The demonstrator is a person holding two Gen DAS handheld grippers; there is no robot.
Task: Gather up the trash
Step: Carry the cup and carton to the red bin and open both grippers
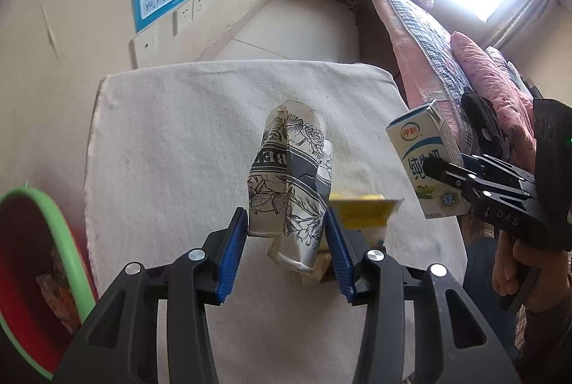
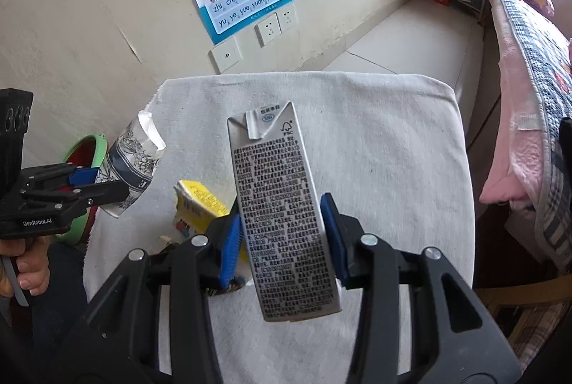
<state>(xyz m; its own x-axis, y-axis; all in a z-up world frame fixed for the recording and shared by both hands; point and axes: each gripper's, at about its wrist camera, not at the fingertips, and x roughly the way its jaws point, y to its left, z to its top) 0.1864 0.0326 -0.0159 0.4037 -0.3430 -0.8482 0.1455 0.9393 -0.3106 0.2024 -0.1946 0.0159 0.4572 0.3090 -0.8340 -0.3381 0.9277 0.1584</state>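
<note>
My left gripper (image 1: 287, 234) is shut on a crumpled paper cup (image 1: 289, 176) with a black floral print, held above the white cloth-covered table (image 1: 171, 141). The same cup (image 2: 134, 166) shows at the left of the right wrist view, in the left gripper (image 2: 103, 183). My right gripper (image 2: 282, 234) is shut on a tall milk carton (image 2: 282, 216), its grey printed side facing the camera. In the left wrist view the carton (image 1: 425, 162) hangs at the right, in the right gripper (image 1: 439, 169). A small yellow carton (image 2: 200, 201) lies on the cloth between the two.
A red bin with a green rim (image 1: 39, 262) stands on the floor left of the table, also seen as the bin (image 2: 89, 148) behind the left gripper. A bed with pink bedding (image 2: 529, 119) runs along the right. Posters and sockets cover the wall behind.
</note>
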